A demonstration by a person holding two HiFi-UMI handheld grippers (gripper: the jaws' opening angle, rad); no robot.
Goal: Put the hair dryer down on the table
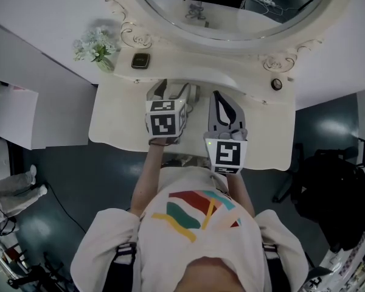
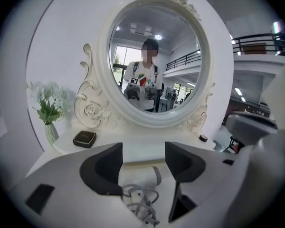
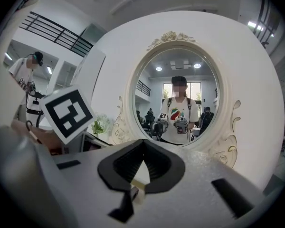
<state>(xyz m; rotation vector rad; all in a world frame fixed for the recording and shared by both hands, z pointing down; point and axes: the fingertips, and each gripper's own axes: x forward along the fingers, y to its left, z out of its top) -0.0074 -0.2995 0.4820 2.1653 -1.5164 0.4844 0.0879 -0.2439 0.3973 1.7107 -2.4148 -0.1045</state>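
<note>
Cream vanity table point(image 1: 115, 126) — hair dryer point(image 2: 149, 177) lying on it, flower vase point(image 1: 97, 48), small dark box point(image 1: 140, 60)

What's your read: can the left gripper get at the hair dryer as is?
Probably yes: the left gripper sits right over the hair dryer, jaws wide apart, nothing in between. Only its coiled cord lies close.

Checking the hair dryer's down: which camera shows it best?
The left gripper view: the hair dryer and its coiled cord lie on the table between the jaws of the open left claw. In the head view that claw largely covers it; the right gripper view doesn't show it.
</note>
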